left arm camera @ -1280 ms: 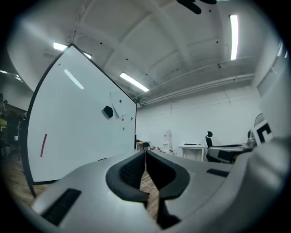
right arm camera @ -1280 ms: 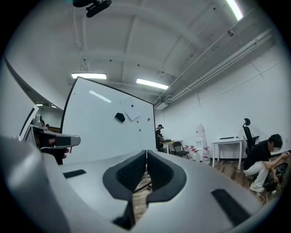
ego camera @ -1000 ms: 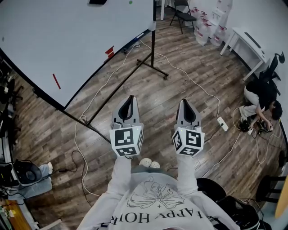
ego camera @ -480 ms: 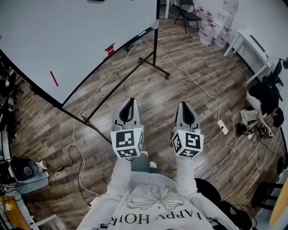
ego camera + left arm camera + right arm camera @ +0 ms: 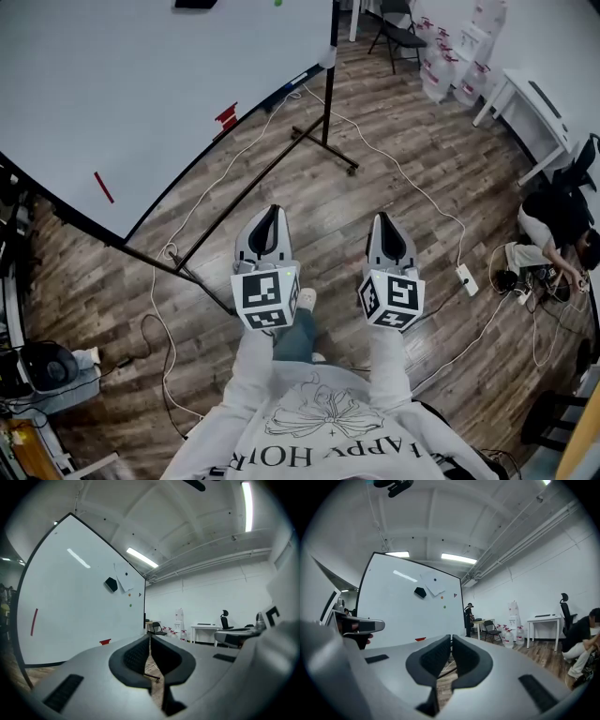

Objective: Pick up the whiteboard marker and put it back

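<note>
Item one, left tool (image 5: 272, 210): jaws together with nothing between them, held level over the wooden floor (image 5: 403, 141), its marker cube (image 5: 265, 298) facing up at us. Item two, right tool (image 5: 386, 221): jaws likewise together and empty, held beside the left one and apart from it, with its own marker cube (image 5: 392, 298). Item three, whiteboard (image 5: 141, 75): a large board on a black rolling stand (image 5: 324, 103), ahead and to the left of both tools. Item four, whiteboard marker (image 5: 103, 187): what we take for it is a slim red stick lying tilted against the board's face near the left part, well apart from either tool. Item five, red block (image 5: 226, 116): set at the board's lower edge. Item six, white cable (image 5: 412, 187): trailing over the floor to a power strip (image 5: 466, 278). Item seven, seated person (image 5: 553, 225): low on the floor at the far right, next to a white counter (image 5: 525, 94).
</note>
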The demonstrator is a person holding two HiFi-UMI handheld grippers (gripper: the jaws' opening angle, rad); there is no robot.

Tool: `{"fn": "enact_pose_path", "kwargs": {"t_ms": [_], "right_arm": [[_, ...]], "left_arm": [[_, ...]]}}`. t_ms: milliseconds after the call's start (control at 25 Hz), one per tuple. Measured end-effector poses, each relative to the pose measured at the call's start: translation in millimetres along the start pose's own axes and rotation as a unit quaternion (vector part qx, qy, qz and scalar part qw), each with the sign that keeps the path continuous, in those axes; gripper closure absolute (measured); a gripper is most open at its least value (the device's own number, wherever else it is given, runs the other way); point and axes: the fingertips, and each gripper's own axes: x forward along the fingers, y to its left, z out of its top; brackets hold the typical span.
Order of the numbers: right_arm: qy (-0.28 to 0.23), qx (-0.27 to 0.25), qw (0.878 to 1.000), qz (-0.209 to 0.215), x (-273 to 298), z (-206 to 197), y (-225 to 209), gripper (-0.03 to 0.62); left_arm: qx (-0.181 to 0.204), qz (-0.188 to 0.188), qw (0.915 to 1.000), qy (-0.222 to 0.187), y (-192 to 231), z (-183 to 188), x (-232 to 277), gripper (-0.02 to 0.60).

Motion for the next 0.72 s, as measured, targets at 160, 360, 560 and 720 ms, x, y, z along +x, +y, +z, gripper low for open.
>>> {"fn": "enact_pose_path", "kwargs": {"t_ms": [160, 360, 560, 720], "right_arm": [[-0.003, -0.002, 1.000, -0.001, 56.1, 4.8, -8.6, 0.585], [-0.008, 0.003, 1.000, -0.004, 133.2, 18.0, -16.6, 0.585], [-0.012, 0.000, 1.000, -0.004, 203.9, 29.4, -23.4, 0.585], [-0.010, 0.001, 1.000, -0.002, 248.9, 30.3, -27.8, 0.585]], "left_arm": [[-0.001, -0.002, 1.0000, -0.007, 15.9, 7.6, 55.2, 0.571], [0.001, -0.007, 0.9999, -0.015, 39.9, 24.4, 131.1, 0.569], [-0.004, -0.012, 0.9997, -0.022, 60.9, 37.1, 199.8, 0.569], [-0.005, -0.014, 0.9998, -0.015, 74.4, 35.2, 245.1, 0.569]]}}
